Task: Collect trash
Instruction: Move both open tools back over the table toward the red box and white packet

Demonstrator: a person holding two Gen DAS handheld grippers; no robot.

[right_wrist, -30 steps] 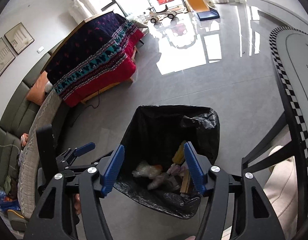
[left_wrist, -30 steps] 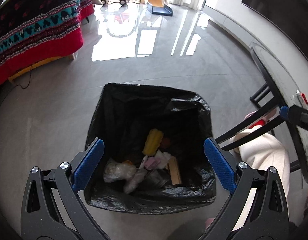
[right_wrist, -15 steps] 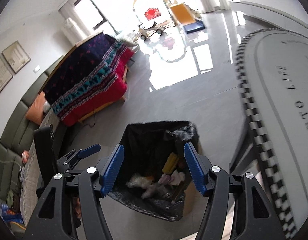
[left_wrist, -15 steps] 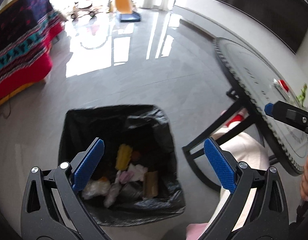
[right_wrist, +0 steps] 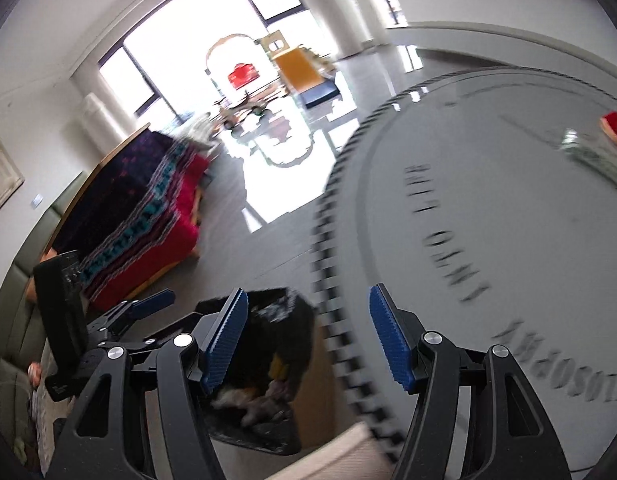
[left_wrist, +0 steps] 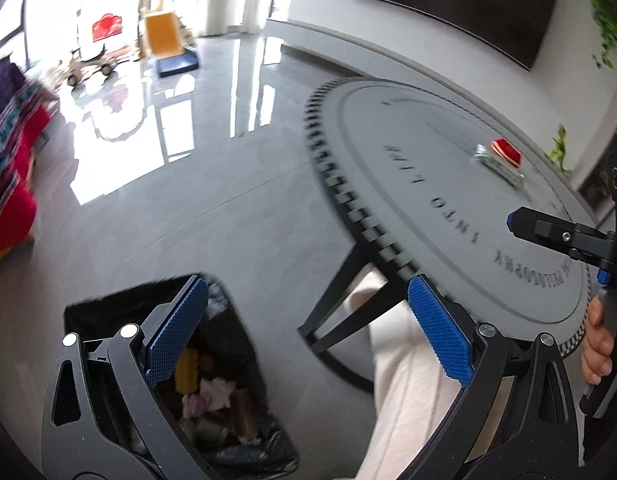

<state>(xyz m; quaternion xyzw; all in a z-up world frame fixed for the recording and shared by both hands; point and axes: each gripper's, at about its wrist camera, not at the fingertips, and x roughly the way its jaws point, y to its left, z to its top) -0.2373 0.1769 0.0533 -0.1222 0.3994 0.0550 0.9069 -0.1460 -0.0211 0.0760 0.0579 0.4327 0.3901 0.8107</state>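
A bin lined with a black bag [left_wrist: 244,344] stands on the floor at lower left, with several pieces of trash inside; it also shows in the right wrist view [right_wrist: 284,320]. On the round grey table [left_wrist: 448,160] lie a red item [left_wrist: 506,152] and a crumpled clear wrapper [left_wrist: 496,166], seen too in the right wrist view as the red item [right_wrist: 616,128] and the wrapper [right_wrist: 588,156]. My left gripper [left_wrist: 308,332] is open and empty above the bin's right side. My right gripper [right_wrist: 308,340] is open and empty over the table's edge.
A sofa with a red and dark patterned blanket [right_wrist: 148,216] stands at the left. The person's leg in light trousers [left_wrist: 408,400] is under the table beside its black legs [left_wrist: 348,308]. Toys and a slide [left_wrist: 168,40] stand far by the window.
Both grippers have swung up and to the right, away from the bin toward the round table. The red item and wrapper have come into view. Both stay open.
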